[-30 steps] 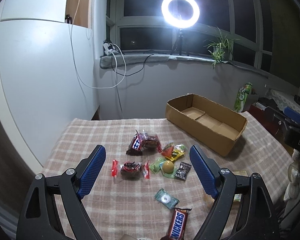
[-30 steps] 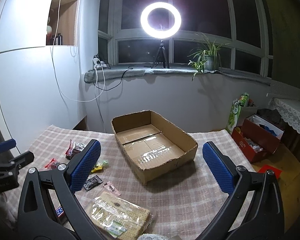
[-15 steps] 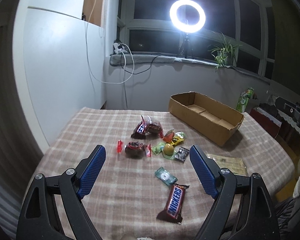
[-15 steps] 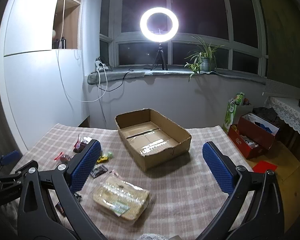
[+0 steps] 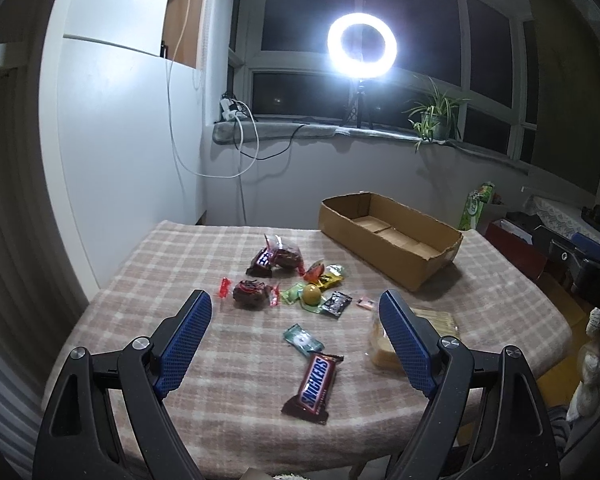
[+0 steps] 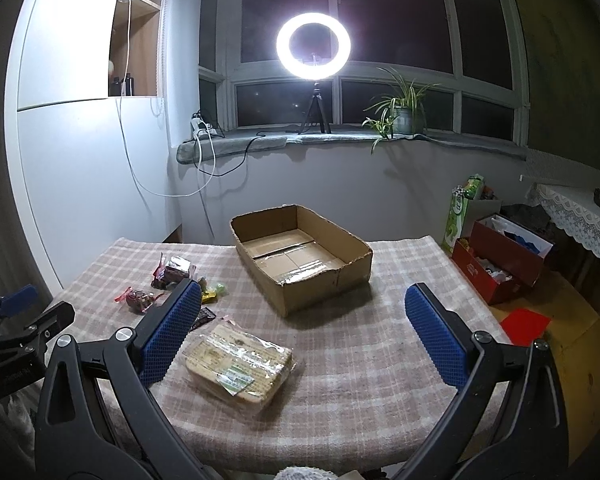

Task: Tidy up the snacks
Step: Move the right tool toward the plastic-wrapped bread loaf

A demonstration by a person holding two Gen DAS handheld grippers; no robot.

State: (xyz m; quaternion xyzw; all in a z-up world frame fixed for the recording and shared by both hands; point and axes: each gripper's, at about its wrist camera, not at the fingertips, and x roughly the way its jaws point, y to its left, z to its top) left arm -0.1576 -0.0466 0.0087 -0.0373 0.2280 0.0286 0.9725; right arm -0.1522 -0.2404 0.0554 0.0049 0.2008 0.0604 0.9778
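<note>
An open cardboard box (image 5: pixel 392 236) (image 6: pixel 304 256) sits at the far side of the checked tablecloth (image 5: pixel 140 280). Loose snacks lie in the middle: a Snickers bar (image 5: pixel 314 386), a green sachet (image 5: pixel 302 339), a yellow ball-shaped sweet (image 5: pixel 312 294), red-wrapped dark sweets (image 5: pixel 250 294) and a dark bag (image 5: pixel 278 258). A wrapped cracker pack (image 6: pixel 238 366) (image 5: pixel 440 320) lies near the front edge. My left gripper (image 5: pixel 296 340) is open above the snacks and holds nothing. My right gripper (image 6: pixel 302 332) is open too, above the cloth beside the cracker pack.
A ring light (image 6: pixel 313 46) and a potted plant (image 6: pixel 404 114) stand on the windowsill. A white cabinet (image 5: pixel 120 140) is on the left. Red boxes (image 6: pixel 500 260) and a green carton (image 6: pixel 462 208) sit on the floor to the right.
Both grippers have drawn back and up from the table, so more of the cloth, the Snickers bar and the cracker pack now show. Both stay open. The snacks have not moved.
</note>
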